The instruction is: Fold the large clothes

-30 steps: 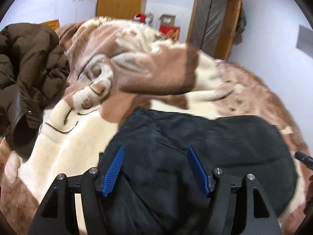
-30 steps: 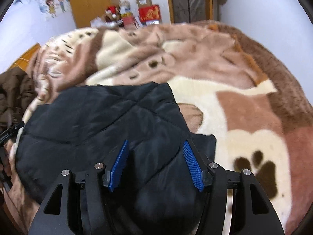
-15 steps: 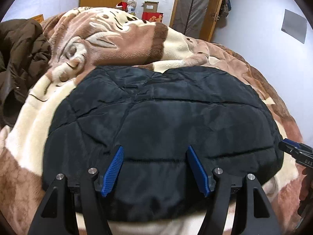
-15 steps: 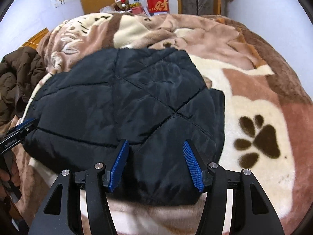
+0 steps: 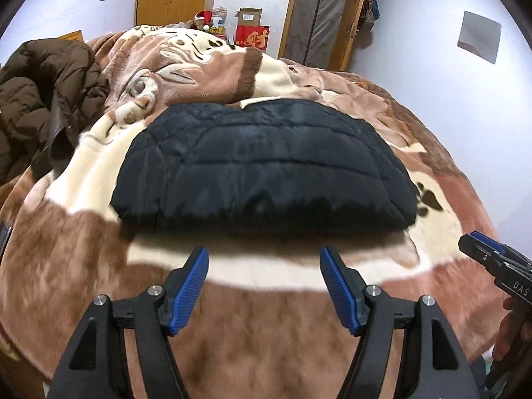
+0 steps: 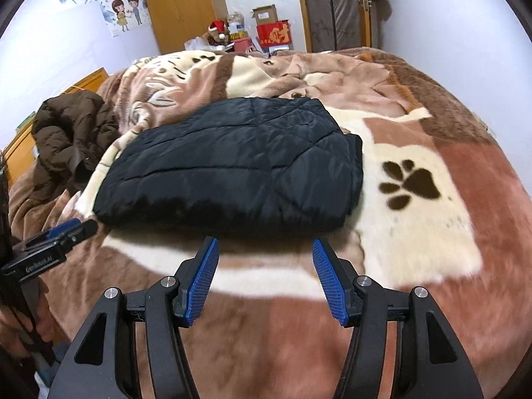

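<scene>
the black quilted jacket point(image 5: 266, 166) lies folded into a puffy slab mid-bed on the plush paw-print blanket point(image 6: 432, 232). left gripper point(image 5: 264, 286) jaws opening, right gripper point(image 6: 264, 277) released, both empty. slippery padding could spring the fold apart (brown coat point(image 5: 43, 99) waits at the bed's left edge).

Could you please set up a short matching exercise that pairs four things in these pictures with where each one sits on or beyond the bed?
Things:
1. black jacket
2. brown coat
3. paw print
4. red box

Places:
A. heaped at the bed's left side
B. on the blanket right of the folded garment
C. beyond the bed, by the door
D. folded flat mid-bed

Pairs: 1-D, 2-A, 3-B, 4-C
</scene>
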